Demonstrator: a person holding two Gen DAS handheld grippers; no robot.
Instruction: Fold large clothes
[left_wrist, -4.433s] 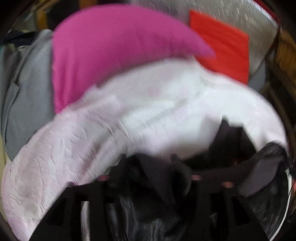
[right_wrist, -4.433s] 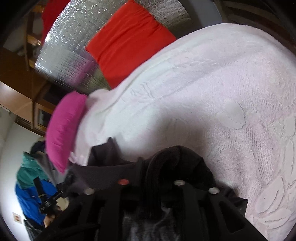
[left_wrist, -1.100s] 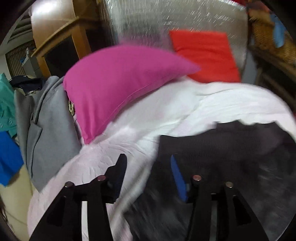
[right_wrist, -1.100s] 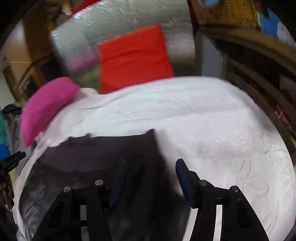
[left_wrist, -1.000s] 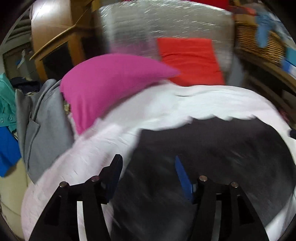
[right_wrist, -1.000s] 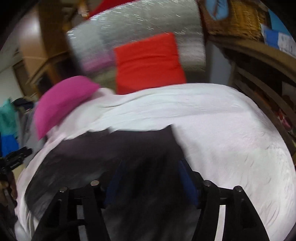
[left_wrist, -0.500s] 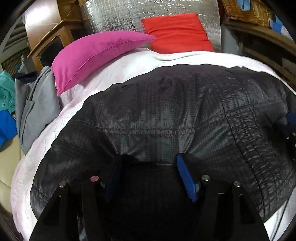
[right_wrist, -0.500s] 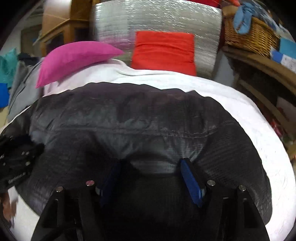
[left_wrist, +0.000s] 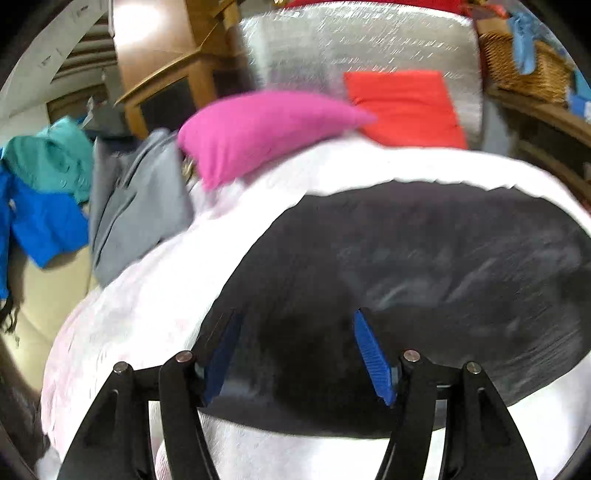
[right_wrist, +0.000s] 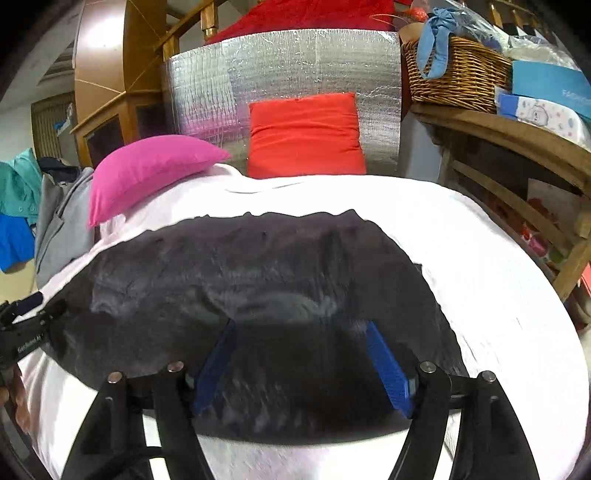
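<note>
A large dark quilted garment lies spread flat on the white bed cover, its near hem just below both sets of fingertips. My left gripper hovers over the garment's near left part, its blue pads wide apart and pressing on nothing. Over the near middle, my right gripper has its jaws opening, with cloth lying under the gap but not pinched. In the right wrist view the left gripper shows at the left edge.
A pink pillow and a red cushion lean at the bed's far end against a silver foil panel. Grey, teal and blue clothes hang at left. A wooden shelf with a wicker basket runs along the right.
Half a second ago the garment bulged up close between both sets of jaws. Now it lies flatter on the bed with its near hem showing, and the right jaws stand wider.
</note>
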